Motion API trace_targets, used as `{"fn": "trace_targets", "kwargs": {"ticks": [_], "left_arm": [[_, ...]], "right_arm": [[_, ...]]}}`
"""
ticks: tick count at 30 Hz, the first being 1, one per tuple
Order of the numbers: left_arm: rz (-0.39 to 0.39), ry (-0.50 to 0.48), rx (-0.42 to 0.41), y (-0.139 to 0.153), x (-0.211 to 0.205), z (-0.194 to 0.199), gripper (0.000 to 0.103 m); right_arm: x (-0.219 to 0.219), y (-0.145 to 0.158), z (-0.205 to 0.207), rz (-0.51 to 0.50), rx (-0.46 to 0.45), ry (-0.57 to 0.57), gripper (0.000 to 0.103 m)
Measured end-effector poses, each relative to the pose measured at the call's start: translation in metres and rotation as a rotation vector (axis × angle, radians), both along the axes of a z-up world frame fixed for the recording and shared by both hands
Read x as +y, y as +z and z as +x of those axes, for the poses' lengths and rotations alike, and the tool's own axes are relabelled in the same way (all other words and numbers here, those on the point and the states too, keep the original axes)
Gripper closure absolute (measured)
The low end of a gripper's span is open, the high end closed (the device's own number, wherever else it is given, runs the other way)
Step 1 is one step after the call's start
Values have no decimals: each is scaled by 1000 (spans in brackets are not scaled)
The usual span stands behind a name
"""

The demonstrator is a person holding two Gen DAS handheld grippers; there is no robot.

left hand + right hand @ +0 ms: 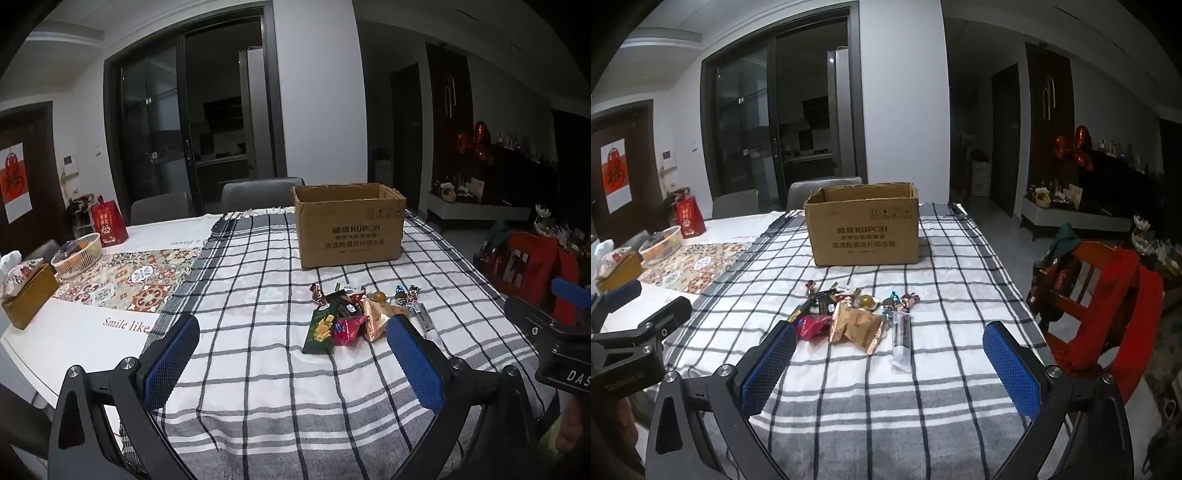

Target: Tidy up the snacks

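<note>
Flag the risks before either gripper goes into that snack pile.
1. The snack pile is overlapping wrappers, so wide-open pads may pinch two packets at once.
2. The checked cloth lies loose; a low pinch could snag it and drag the pile.
3. The cardboard box sits beyond the pile with tall walls; a low carry could clip its rim.

cardboard box [865, 229] interior hidden, small candies [897, 300] indistinct, pile overlapping

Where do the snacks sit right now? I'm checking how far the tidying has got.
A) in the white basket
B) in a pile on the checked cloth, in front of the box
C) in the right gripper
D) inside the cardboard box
B: the snack pile lies on the checked cloth, nearer the cameras than the cardboard box.
</note>
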State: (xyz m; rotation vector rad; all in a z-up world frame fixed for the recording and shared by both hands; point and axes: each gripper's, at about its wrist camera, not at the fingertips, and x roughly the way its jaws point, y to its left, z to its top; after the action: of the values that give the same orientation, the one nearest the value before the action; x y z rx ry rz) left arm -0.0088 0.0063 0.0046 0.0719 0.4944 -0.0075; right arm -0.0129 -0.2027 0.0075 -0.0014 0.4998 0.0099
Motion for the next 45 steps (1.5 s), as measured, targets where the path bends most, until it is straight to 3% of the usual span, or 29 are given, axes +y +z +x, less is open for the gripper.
{"fn": "trace_targets", "kwargs": {"ticks": [45], "left_arm": [[12, 32, -67, 16, 17, -16, 0]], "right_arm": [[15, 9, -7, -6, -29, 43, 1]]}}
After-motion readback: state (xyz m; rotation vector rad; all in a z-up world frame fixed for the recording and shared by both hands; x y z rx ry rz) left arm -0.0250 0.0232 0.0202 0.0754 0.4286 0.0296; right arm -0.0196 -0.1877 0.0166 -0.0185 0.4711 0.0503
